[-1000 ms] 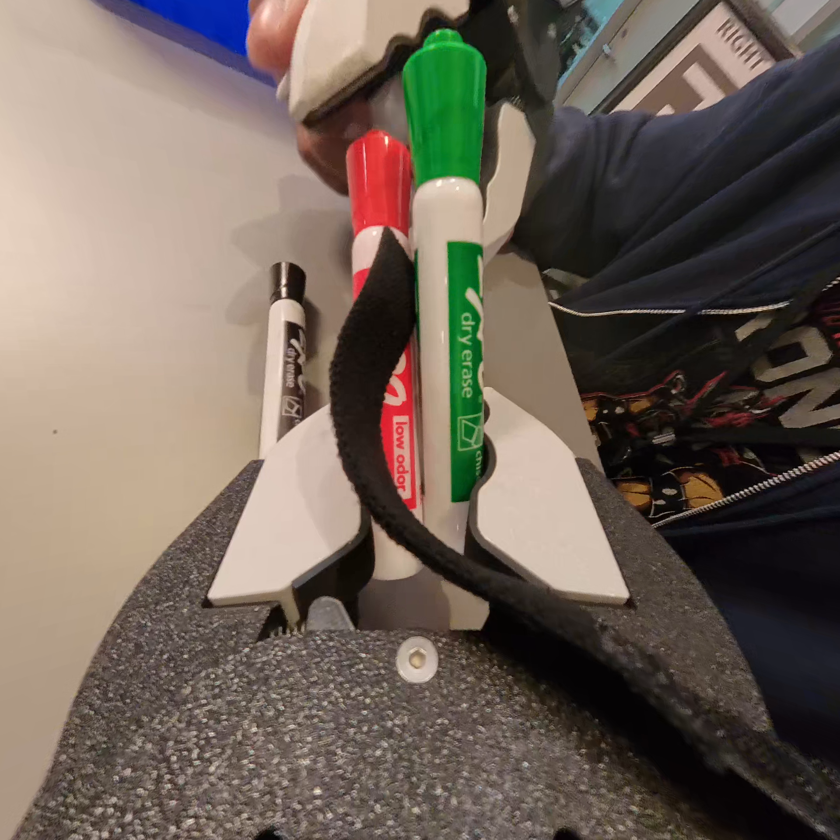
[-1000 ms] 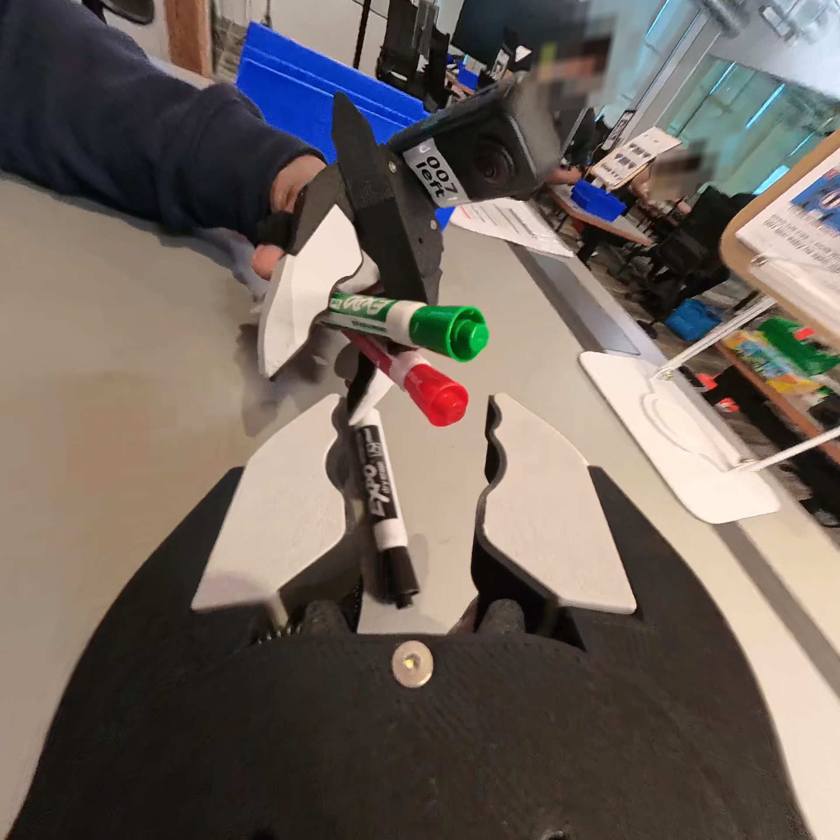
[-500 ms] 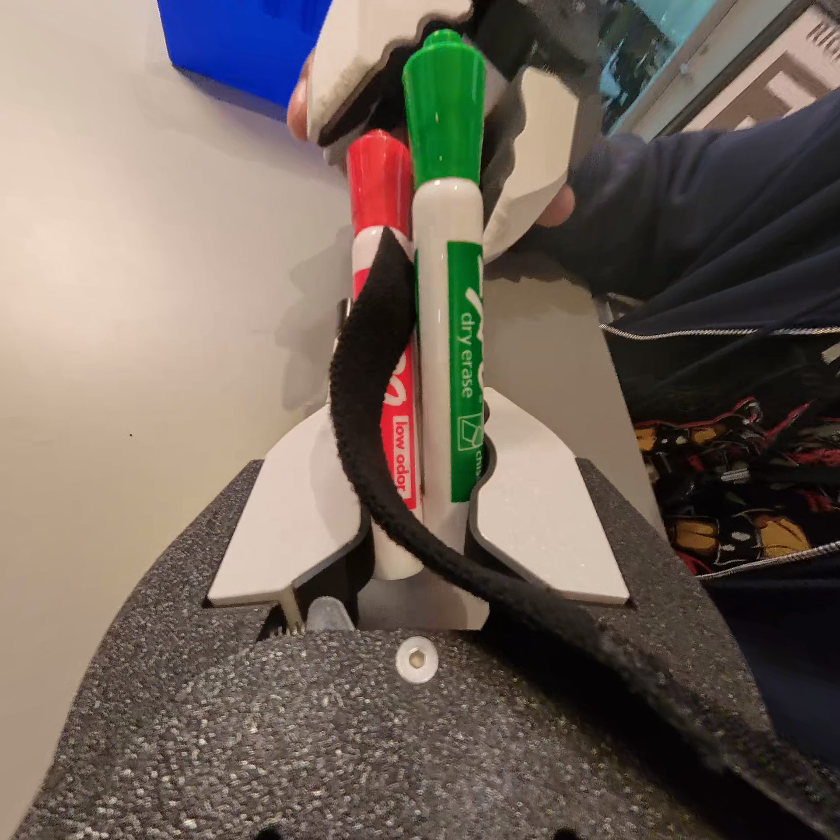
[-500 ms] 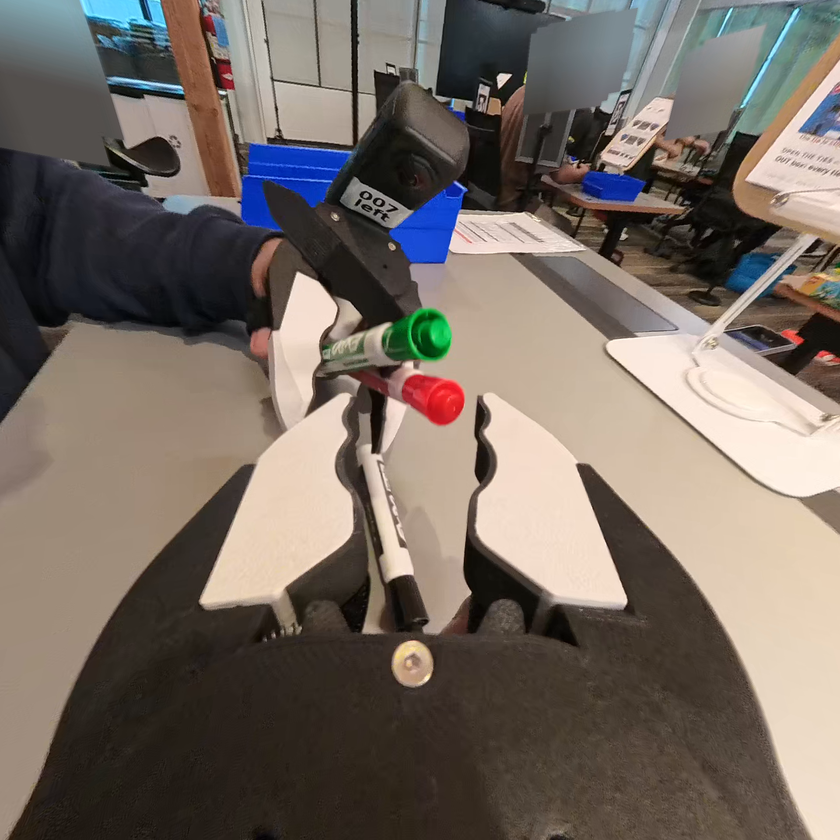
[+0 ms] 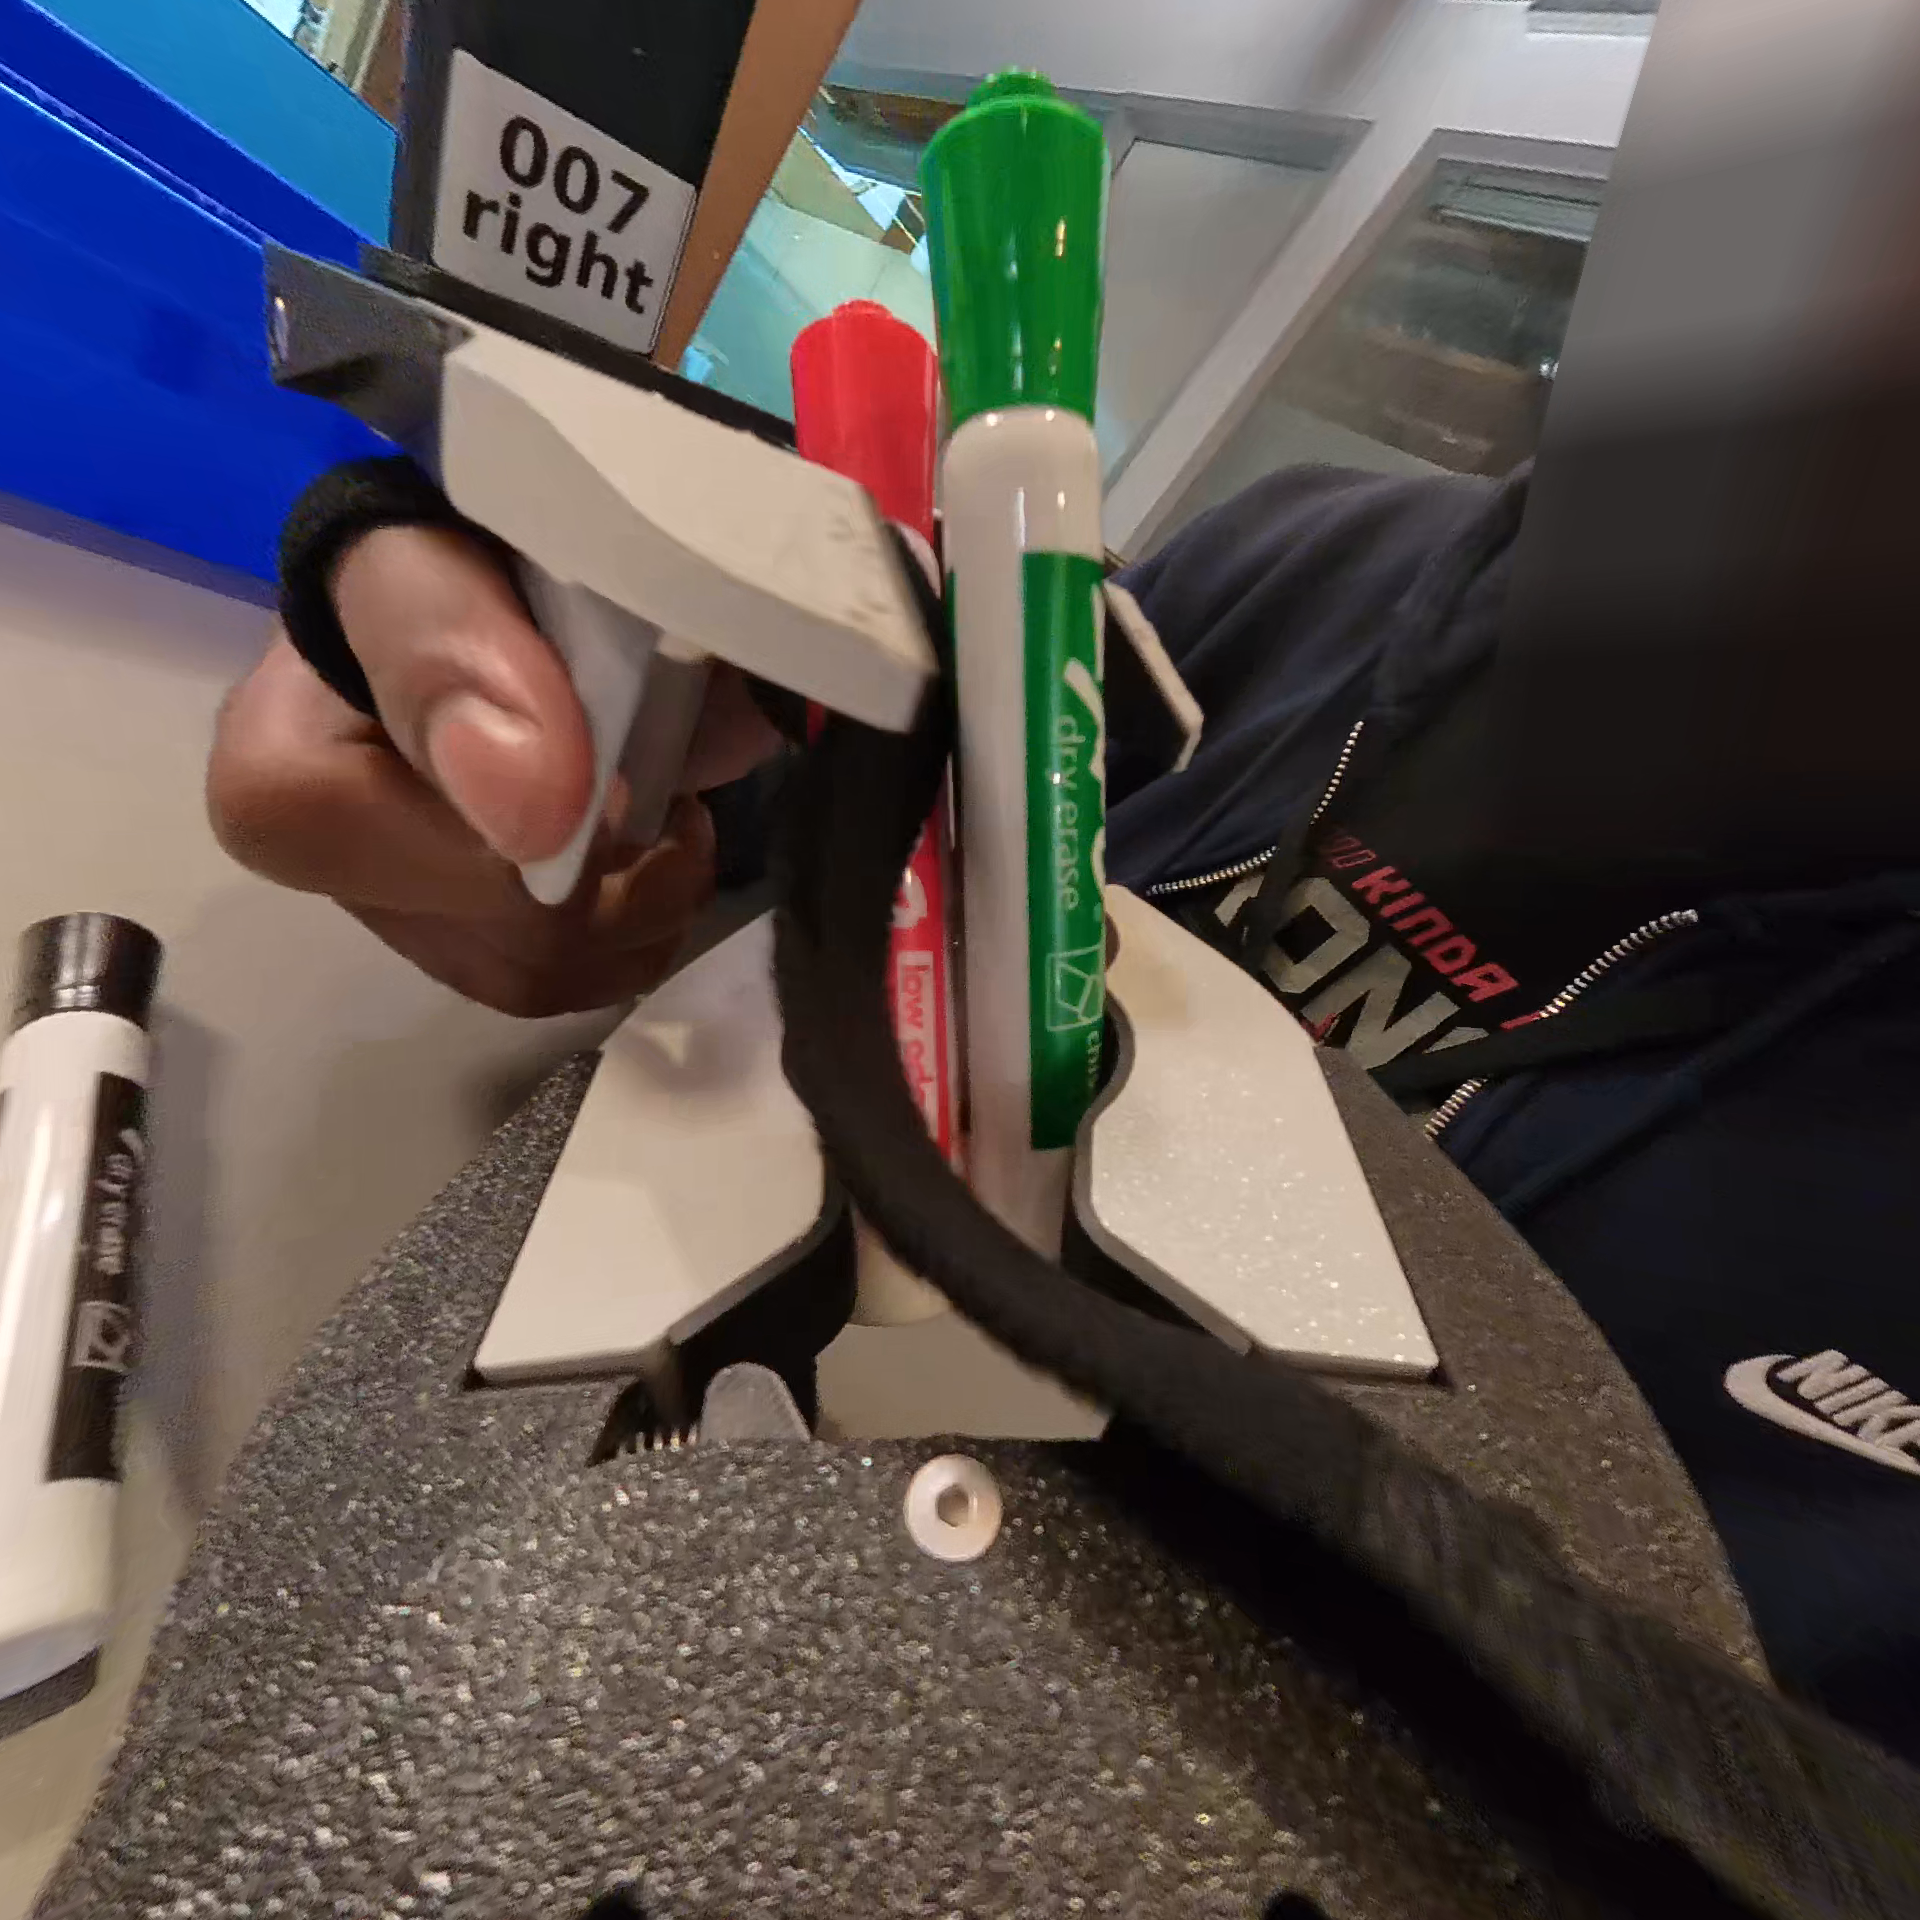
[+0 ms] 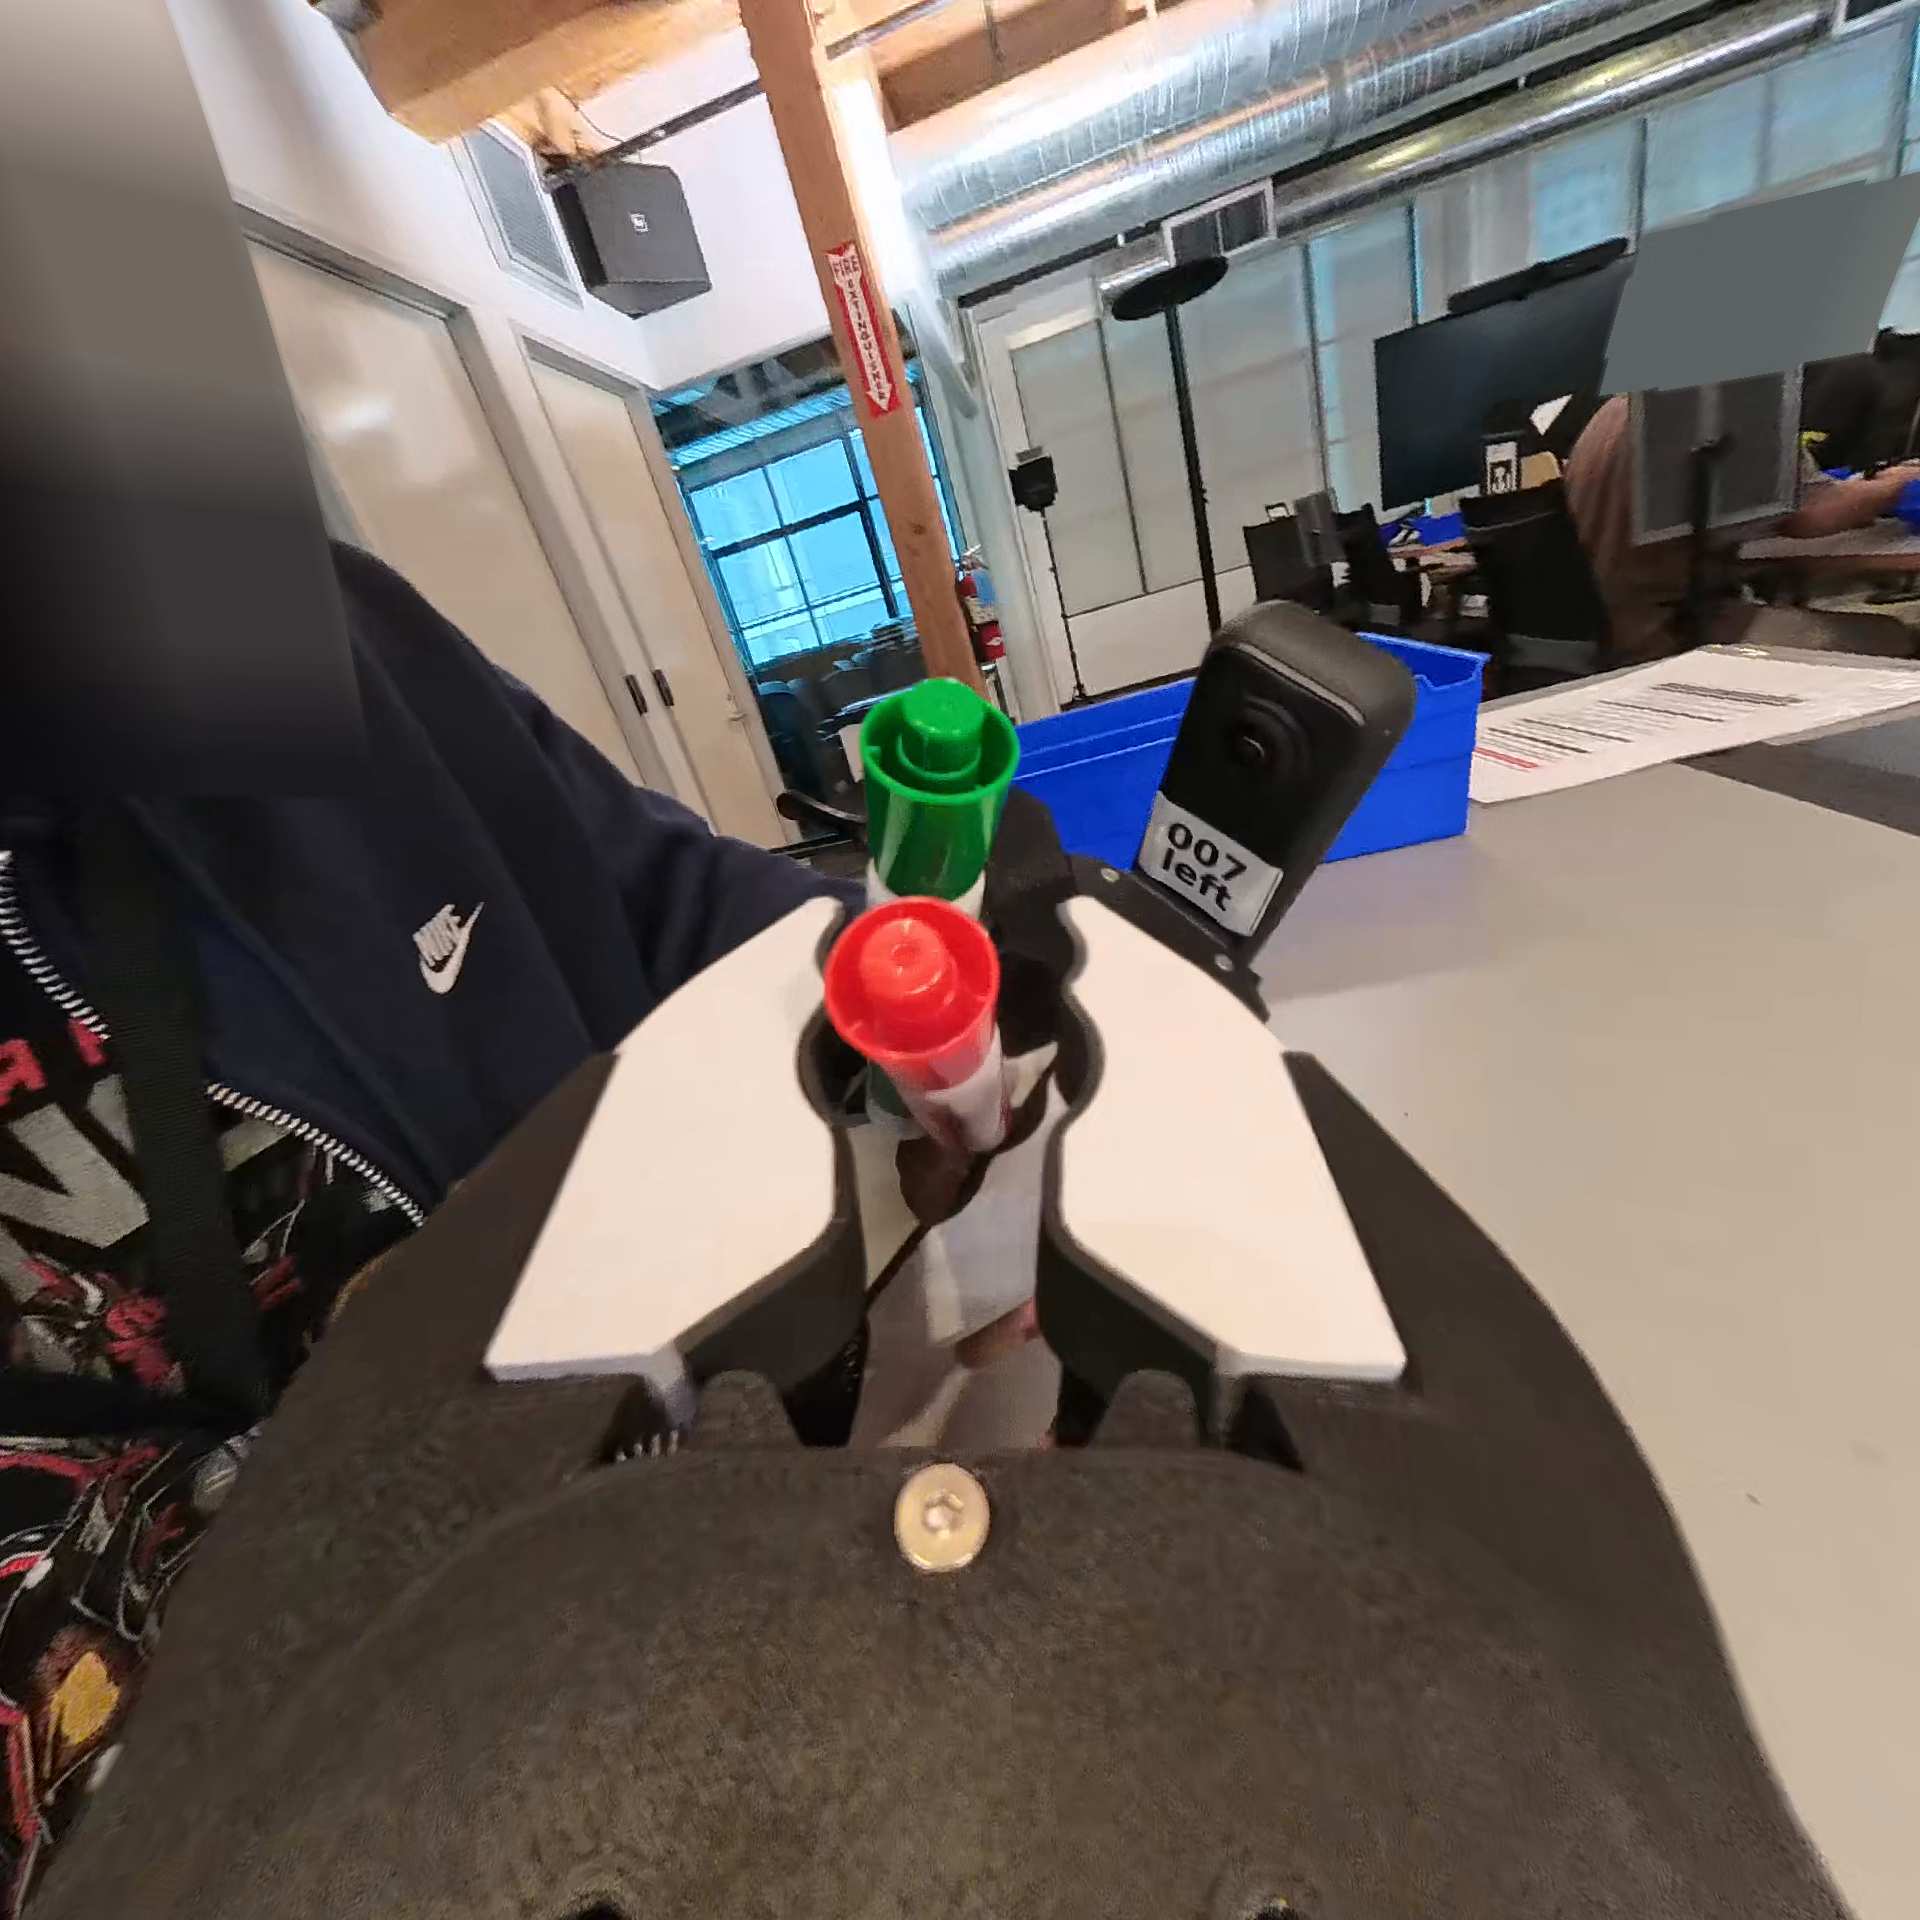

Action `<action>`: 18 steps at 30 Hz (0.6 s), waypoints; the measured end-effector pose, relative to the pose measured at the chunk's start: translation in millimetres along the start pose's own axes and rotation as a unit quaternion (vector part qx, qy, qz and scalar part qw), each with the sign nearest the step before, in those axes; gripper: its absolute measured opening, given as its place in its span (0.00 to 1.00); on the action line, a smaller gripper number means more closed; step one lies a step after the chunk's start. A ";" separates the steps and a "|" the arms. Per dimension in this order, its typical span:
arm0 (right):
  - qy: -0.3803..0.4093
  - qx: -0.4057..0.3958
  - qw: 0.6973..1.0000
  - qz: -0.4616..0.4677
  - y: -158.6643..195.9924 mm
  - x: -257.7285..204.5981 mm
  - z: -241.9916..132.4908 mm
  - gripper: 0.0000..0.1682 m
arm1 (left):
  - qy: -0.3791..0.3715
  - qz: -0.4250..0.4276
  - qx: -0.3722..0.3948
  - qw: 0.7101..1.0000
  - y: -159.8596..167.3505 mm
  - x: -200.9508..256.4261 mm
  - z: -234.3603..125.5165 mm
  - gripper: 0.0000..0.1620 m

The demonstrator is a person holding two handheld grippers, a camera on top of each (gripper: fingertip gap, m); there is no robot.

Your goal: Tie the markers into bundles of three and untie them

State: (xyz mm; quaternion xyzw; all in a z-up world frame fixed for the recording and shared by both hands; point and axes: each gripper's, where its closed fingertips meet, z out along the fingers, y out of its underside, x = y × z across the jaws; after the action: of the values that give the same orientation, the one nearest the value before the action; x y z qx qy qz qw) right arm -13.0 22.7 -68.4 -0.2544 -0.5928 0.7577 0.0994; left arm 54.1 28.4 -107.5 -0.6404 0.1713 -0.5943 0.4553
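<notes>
Left gripper [image 5: 971,1122], nearest the lens in the left wrist view: its jaws stand narrowly apart and are clamped on the lower barrels of the green marker [image 5: 1023,665] and the red marker [image 5: 883,582], both held upright and side by side, caps away from the camera. A black elastic band [image 5: 883,1091] runs from the gripper body up across the red barrel. Just beyond, the right gripper [image 6: 940,1049] has its fingers spread to either side of the pair, near the band; in its own view the two caps point straight at the lens between its open jaws, and whether a finger already hooks the band cannot be told. The black marker [image 5: 73,1278] lies on the grey table [image 5: 260,1039] to the left, apart from the others, so the bundle counts two of three. Judged step: working the band over the markers. Done well, the left clamp stays firm and low while the right catches the band alone, clear of the caps. Beyond stands a blue bin [image 5: 135,312].
</notes>
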 end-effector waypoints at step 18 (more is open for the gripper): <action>0.102 0.004 0.995 0.023 0.6 25.4 1.5 0.12 | -0.075 -0.017 0.027 0.997 -10.8 -24.0 -18.4 0.28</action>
State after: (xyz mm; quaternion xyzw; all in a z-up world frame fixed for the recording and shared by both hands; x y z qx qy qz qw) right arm -35.3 32.8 -75.4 -0.3434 -0.5704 0.7324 0.1425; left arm 28.1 45.4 -115.8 -0.6736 0.1090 -0.5565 0.4739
